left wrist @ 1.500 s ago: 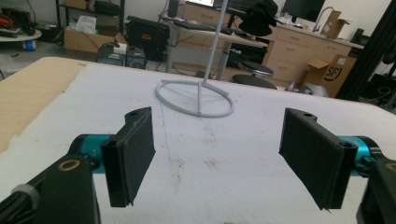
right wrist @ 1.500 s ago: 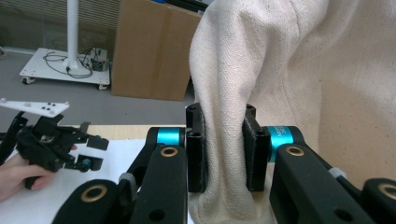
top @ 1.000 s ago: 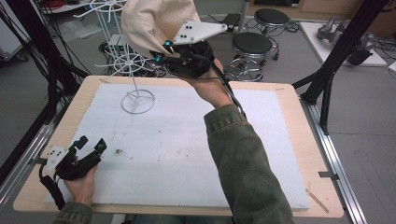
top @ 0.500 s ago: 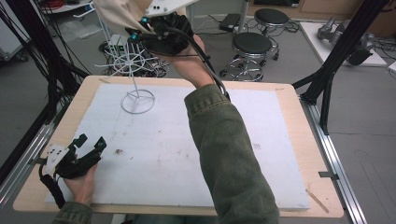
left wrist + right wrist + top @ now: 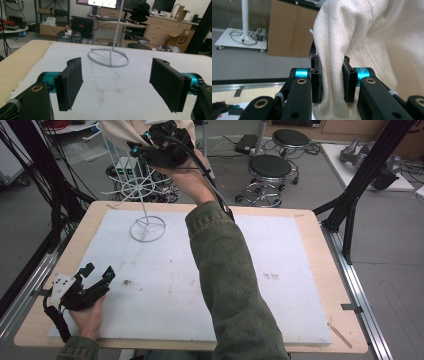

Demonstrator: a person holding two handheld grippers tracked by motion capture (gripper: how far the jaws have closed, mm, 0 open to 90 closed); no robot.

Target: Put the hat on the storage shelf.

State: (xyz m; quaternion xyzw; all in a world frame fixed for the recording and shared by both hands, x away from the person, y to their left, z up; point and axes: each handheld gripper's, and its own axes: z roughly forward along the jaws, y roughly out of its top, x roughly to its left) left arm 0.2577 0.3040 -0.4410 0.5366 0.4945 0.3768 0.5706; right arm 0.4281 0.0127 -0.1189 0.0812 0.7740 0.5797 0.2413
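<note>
The right tool (image 5: 333, 82) is up high past the far edge of the worktop (image 5: 310, 227). Its two black jaws are squeezed tight on a fold of cream cloth (image 5: 372, 42). The cloth is thick and woven, with soft wrinkles, and it bunches up between the jaws and spreads out wide above and to the side of them. Just below this tool stands a white wire stand (image 5: 145, 210) with a thin pole and a round ring foot on the worktop. The left tool (image 5: 92, 277) rests low on the near left of the worktop, well away from the cloth. Its jaws are wide apart with nothing between them.
</note>
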